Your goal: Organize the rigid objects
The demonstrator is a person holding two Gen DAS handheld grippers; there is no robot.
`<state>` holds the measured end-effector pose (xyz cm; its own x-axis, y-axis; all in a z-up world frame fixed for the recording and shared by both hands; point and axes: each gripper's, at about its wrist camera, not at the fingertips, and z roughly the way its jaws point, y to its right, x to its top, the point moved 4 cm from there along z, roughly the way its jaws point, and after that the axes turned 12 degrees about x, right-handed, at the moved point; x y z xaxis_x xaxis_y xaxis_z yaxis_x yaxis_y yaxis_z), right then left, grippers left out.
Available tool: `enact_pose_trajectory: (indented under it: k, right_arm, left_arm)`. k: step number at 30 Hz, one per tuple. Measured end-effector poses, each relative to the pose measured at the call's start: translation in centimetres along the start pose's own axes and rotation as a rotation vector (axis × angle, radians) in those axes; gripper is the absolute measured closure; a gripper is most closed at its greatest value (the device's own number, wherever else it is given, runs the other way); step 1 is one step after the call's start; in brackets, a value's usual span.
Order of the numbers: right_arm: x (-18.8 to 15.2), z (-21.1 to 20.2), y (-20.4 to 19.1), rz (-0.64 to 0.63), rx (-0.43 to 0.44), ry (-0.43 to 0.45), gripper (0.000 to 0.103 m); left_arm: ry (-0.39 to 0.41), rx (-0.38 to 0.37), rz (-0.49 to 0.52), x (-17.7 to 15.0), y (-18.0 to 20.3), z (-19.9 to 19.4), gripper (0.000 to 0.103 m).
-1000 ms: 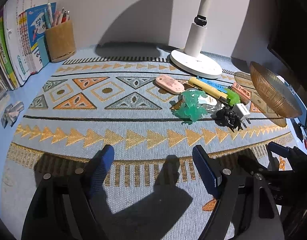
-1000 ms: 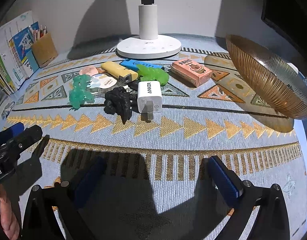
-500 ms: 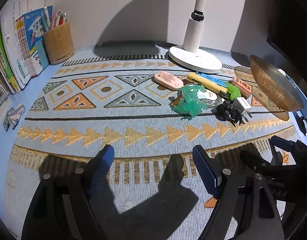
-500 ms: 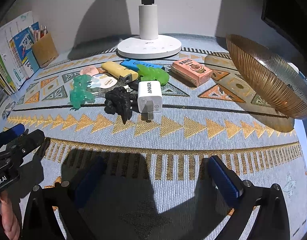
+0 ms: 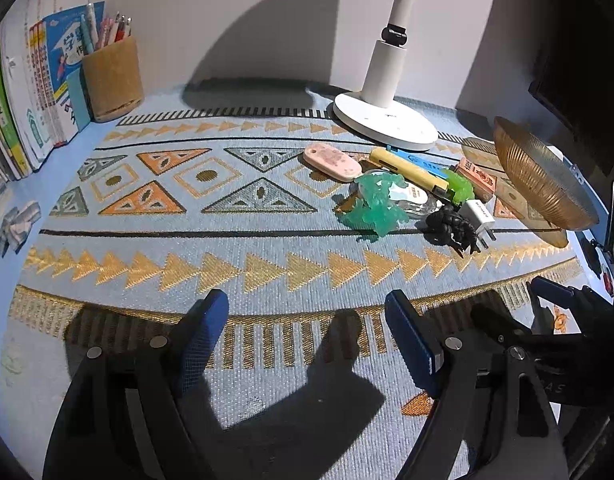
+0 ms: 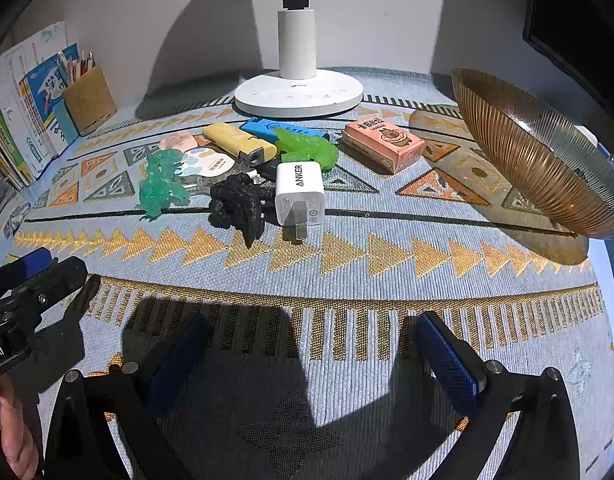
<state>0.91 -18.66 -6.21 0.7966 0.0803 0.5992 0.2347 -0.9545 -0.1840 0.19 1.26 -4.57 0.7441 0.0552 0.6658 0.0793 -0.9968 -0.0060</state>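
A cluster of small items lies on the patterned mat: a white charger [image 6: 299, 192], a black dinosaur figure [image 6: 239, 204], a teal dinosaur [image 6: 161, 184], a green dinosaur [image 6: 307, 148], a yellow lighter [image 6: 239, 144], a blue one [image 6: 267, 126] and a pink box [image 6: 383, 144]. An amber ribbed bowl [image 6: 535, 164] stands tilted to their right. My right gripper [image 6: 309, 336] is open over the mat's near fringe, well short of the charger. My left gripper [image 5: 305, 320] is open too, with the cluster [image 5: 387, 204] far ahead to its right. Both hold nothing.
A white lamp base [image 6: 299, 94] stands behind the cluster. A pen holder [image 5: 113, 76] and upright books [image 5: 23, 92] fill the back left corner. A dark monitor edge [image 6: 579, 20] rises at the right. A hand [image 6: 15, 440] shows at the lower left.
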Motion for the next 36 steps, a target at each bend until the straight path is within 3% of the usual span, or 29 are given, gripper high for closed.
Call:
enact_pose_trajectory:
  k: [36]
  right_arm:
    - [0.05, 0.03, 0.06, -0.001, 0.0, -0.002, 0.0]
  left_arm:
    - [0.001, 0.011, -0.04, 0.01, -0.49, -0.1, 0.024]
